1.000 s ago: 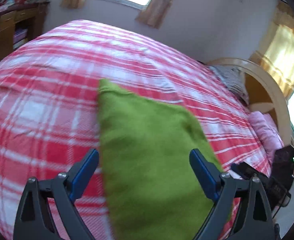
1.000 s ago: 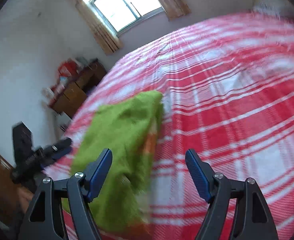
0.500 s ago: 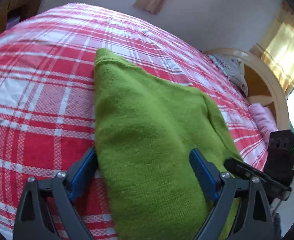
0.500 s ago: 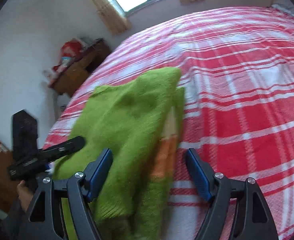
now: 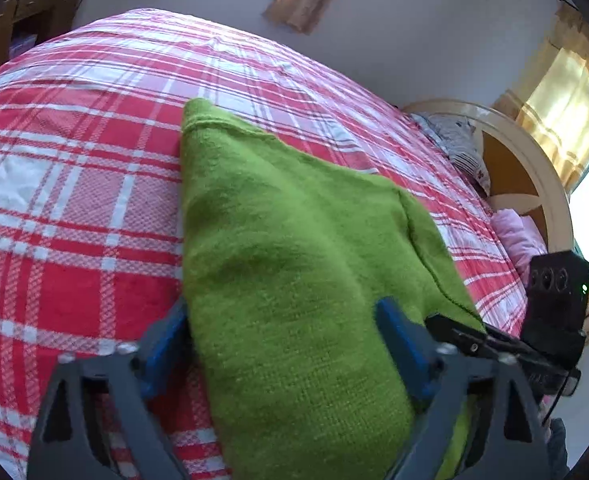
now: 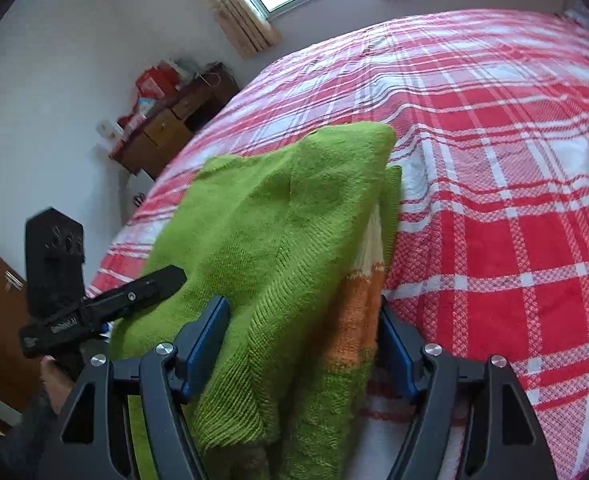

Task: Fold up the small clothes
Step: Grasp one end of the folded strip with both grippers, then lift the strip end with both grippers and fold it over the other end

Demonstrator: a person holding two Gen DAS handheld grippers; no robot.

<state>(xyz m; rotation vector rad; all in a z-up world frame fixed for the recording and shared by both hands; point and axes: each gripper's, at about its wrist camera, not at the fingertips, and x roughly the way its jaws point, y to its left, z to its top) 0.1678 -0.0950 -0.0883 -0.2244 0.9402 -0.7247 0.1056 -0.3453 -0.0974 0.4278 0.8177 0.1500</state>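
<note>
A green knitted sweater [image 5: 286,248] lies folded on the red-and-white plaid bed [image 5: 74,208]. In the right wrist view the sweater [image 6: 286,220] shows an orange and cream band along its right edge. My left gripper [image 5: 282,340] is open, its jaws spread on either side of the sweater's near end. My right gripper [image 6: 304,344] is open too, its jaws on either side of the sweater's near edge. Each gripper shows in the other's view: the right one [image 5: 494,344] and the left one [image 6: 106,304], both at the sweater's edge.
A wooden dresser [image 6: 166,128] with red boxes stands by the wall under the window. A curved wooden headboard [image 5: 534,168] with grey and pink pillows [image 5: 518,236] is at the far right of the bed. The plaid bedspread stretches beyond the sweater.
Both grippers have moved forward and down toward the sweater, so that its near end now lies between their open jaws. The sweater itself has stayed in place.
</note>
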